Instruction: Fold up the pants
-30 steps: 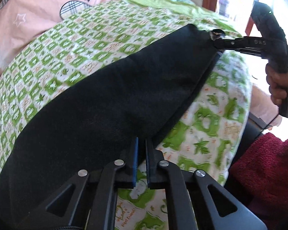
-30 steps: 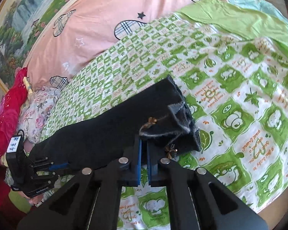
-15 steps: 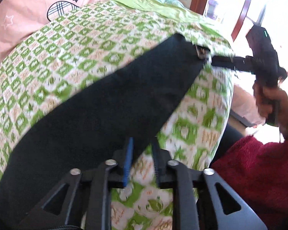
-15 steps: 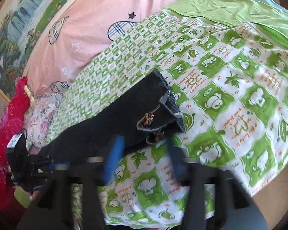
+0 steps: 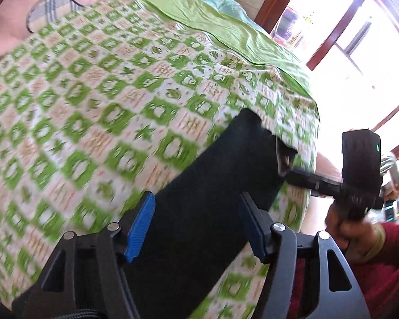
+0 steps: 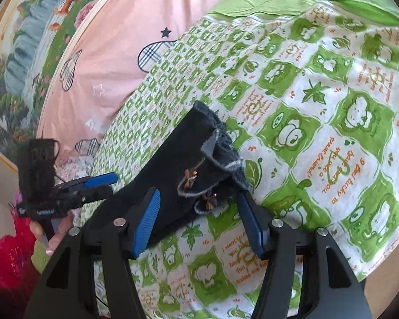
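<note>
Both tools wide open, straddling pants (image 6: 188, 164)

Home bedroom: bed with cartoon-print sheet (image 6: 332, 122), pink quilt (image 6: 114, 61), window (image 5: 359, 61).

Pants (image 6: 183, 164): black, with pale grey frayed hem edges and small bronze-coloured bow trims. Bedspread (image 6: 332, 122): white ground with a check of green squares showing white cartoon figures, green leaves and orange lettering; its far edge is a plain lime-green band (image 5: 226, 29). Quilt (image 6: 114, 42): salmon pink with plaid heart shapes, a black star and white outlined stars. Left gripper (image 5: 196, 228) and right gripper (image 6: 199, 223): black frames with blue ribbed finger pads. Sleeve (image 5: 391, 260): dark red. Headboard picture (image 6: 21, 53): green foliage, pink flowers, grey-white waterfall.
</note>
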Available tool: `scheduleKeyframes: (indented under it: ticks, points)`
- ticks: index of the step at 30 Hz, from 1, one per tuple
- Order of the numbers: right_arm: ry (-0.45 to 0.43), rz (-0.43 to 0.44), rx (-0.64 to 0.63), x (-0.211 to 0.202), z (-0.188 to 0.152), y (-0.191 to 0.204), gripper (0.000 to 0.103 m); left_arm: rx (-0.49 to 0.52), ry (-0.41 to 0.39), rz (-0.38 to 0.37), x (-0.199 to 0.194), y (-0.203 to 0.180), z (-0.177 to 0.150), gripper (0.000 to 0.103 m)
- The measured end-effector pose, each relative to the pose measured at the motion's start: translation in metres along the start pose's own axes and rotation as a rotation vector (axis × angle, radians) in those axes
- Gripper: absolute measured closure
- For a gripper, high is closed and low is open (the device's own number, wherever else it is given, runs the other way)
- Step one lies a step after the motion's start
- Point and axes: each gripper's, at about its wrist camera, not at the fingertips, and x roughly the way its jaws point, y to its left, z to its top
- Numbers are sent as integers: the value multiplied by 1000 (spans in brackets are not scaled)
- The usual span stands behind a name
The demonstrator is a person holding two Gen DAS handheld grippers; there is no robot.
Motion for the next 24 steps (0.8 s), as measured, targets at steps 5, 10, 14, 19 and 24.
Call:
scheduleKeyframes:
  ticks: [5, 10, 14, 19, 24]
  points:
    - [6, -1, 7, 11, -1, -3, 90, 27, 73, -34, 36, -9, 29, 38]
    - [-27, 47, 27, 1, 5, -20, 92, 103, 136, -44, 67, -30, 49, 38]
    - [-21, 53, 7, 1, 1, -19, 92, 143, 215, -86, 97, -47, 66, 45]
    - [-16, 53, -18, 1, 0, -17, 92, 172, 211, -126, 109, -59, 76, 87]
    - [-16, 59, -50, 1, 1, -9, 92, 168, 138, -132, 92, -59, 72, 92]
